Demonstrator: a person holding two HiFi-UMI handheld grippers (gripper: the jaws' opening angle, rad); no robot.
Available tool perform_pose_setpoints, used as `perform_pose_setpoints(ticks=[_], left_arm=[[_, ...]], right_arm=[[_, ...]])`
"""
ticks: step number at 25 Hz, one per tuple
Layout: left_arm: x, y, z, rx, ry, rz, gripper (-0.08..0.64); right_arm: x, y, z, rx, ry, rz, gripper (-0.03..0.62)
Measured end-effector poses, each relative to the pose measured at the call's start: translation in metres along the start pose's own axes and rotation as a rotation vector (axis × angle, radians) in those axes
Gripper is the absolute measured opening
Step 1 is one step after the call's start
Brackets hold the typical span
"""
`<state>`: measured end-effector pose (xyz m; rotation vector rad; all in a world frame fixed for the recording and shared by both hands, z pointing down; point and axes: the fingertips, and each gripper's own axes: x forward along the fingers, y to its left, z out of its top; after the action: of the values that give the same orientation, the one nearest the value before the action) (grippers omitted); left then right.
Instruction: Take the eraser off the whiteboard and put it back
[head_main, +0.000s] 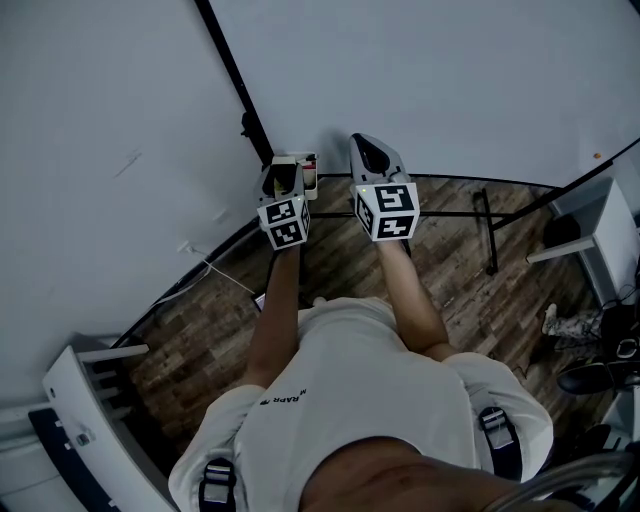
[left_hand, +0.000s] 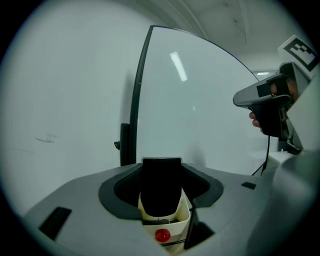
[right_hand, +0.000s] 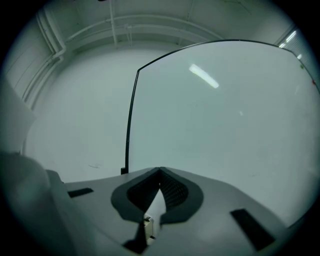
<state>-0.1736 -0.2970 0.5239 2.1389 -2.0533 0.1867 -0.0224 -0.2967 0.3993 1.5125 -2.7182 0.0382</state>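
The eraser (left_hand: 160, 195) has a cream body, a black felt face and a red dot. It sits between the jaws of my left gripper (left_hand: 160, 167), which is shut on it. In the head view the left gripper (head_main: 283, 180) holds the eraser (head_main: 306, 176) just in front of the whiteboard (head_main: 450, 80), beside its black frame edge (head_main: 235, 80). My right gripper (head_main: 368, 150) hangs level to the right of it, close to the board. Its pads meet at the tip with nothing between them (right_hand: 160, 172). It also shows at the right of the left gripper view (left_hand: 265, 100).
The whiteboard stand's black legs (head_main: 488, 230) rest on the wood floor. White furniture (head_main: 590, 225) and shoes (head_main: 570, 322) are at the right. A white rack (head_main: 80, 400) is at the lower left, and a cable (head_main: 215, 268) runs along the wall base.
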Motion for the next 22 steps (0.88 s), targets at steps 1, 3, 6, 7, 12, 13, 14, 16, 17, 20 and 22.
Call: perform_pose_setpoints(ticks=[1, 3, 6, 7, 12, 13, 14, 16, 17, 20, 22], left_arm=[[-0.002, 0.000, 0.002, 0.003, -0.004, 0.001, 0.233], [-0.005, 0.000, 0.006, 0.001, -0.007, 0.004, 0.233], [-0.008, 0.003, 0.009, -0.006, -0.010, 0.008, 0.233], [-0.009, 0.004, 0.010, -0.001, -0.013, 0.012, 0.233], [-0.014, 0.008, 0.023, 0.010, -0.044, 0.032, 0.233], [-0.015, 0.008, 0.027, -0.002, -0.049, 0.032, 0.233], [-0.016, 0.009, 0.030, -0.007, -0.052, 0.033, 0.233], [-0.019, 0.010, 0.036, 0.003, -0.056, 0.036, 0.233], [-0.020, 0.009, 0.038, 0.012, -0.059, 0.037, 0.233], [-0.023, 0.007, 0.048, 0.012, -0.078, 0.033, 0.234], [-0.025, 0.006, 0.053, 0.007, -0.087, 0.031, 0.233]], right_arm=[[0.000, 0.001, 0.000, 0.000, 0.000, 0.001, 0.012], [0.001, 0.003, 0.000, 0.001, 0.001, 0.003, 0.012], [0.001, 0.005, -0.001, 0.002, -0.001, 0.005, 0.012], [0.001, 0.005, -0.001, 0.002, -0.002, 0.005, 0.012], [0.002, 0.006, 0.000, 0.003, -0.004, 0.003, 0.012], [0.002, 0.006, 0.000, 0.003, -0.006, 0.001, 0.012], [0.002, 0.006, 0.000, 0.004, -0.009, 0.001, 0.012], [0.002, 0.006, 0.000, 0.006, -0.012, 0.000, 0.012], [0.001, 0.006, 0.000, 0.007, -0.013, -0.001, 0.012], [0.000, 0.005, 0.000, 0.008, -0.016, -0.002, 0.012], [0.000, 0.006, 0.000, 0.008, -0.017, -0.001, 0.012]])
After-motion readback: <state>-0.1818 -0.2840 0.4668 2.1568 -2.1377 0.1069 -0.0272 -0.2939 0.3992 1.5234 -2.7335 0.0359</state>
